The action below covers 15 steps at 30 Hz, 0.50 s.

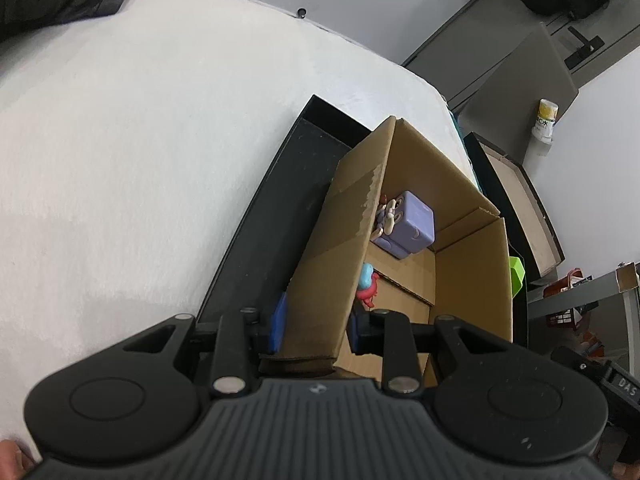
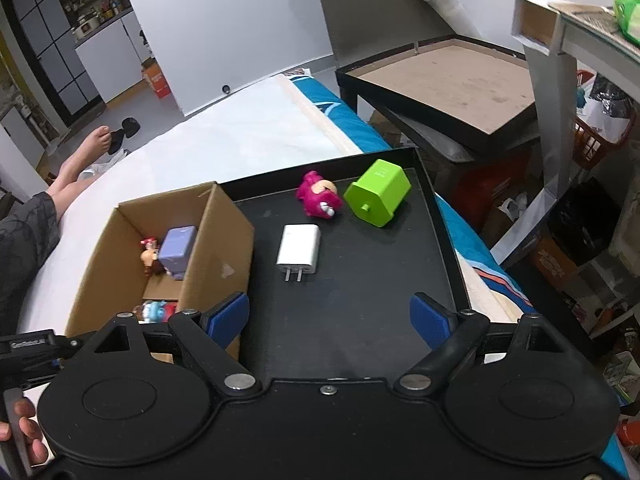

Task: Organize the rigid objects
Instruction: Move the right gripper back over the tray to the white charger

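Sorting is partly done: I see the purple cube (image 2: 179,249) and two figurines inside the cardboard box (image 2: 218,240). Remaining on the black tray (image 2: 360,320): white charger (image 2: 299,250) centrally, pink toy (image 2: 318,199) and green adapter (image 2: 378,193) near its far edge. Left tongs (image 1: 316,328) clamp the box wall; right tongs (image 2: 330,320) are spread apart.

Counting now: 1 cardboard box (image 2: 216,236) sitting on 1 black tray (image 2: 360,312). Box is holding 3 items: 1 purple cube (image 2: 178,250), 2 small figures. Tray is carrying 3 loose: 1 white charger (image 2: 299,249), 1 pink figure (image 2: 318,199), 1 green block (image 2: 378,193).
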Each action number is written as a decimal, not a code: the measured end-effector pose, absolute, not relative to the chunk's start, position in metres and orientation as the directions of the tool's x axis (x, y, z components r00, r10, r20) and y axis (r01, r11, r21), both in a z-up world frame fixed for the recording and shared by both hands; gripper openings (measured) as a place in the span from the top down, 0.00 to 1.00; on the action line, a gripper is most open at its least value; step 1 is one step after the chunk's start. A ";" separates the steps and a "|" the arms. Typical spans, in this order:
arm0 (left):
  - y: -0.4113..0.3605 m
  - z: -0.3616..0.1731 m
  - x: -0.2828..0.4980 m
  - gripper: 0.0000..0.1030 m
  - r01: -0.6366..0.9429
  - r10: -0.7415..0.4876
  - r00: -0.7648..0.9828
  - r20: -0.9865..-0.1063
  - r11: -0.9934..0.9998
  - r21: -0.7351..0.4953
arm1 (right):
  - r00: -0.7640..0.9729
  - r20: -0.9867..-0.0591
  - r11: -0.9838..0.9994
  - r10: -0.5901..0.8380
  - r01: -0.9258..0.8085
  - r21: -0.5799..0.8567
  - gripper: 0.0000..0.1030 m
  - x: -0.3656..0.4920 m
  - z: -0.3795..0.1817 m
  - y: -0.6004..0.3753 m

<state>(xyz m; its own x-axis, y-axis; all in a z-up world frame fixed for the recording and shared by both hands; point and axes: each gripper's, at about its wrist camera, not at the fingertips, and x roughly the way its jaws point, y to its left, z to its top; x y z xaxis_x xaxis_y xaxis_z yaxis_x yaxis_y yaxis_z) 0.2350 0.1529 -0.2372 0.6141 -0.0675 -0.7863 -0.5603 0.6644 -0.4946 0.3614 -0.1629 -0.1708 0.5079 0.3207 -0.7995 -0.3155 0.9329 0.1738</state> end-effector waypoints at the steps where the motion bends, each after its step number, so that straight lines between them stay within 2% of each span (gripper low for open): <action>1: 0.153 -0.237 0.235 0.73 -0.561 -0.064 0.616 -0.785 0.665 -0.494 | 0.508 -0.799 0.934 0.321 -0.312 0.176 0.15 0.362 -0.174 -0.164; 15: 0.155 -0.239 0.240 0.73 -0.567 -0.089 0.579 -0.811 0.670 -0.479 | 0.514 -0.782 0.927 0.352 -0.310 0.213 0.17 0.381 -0.217 -0.150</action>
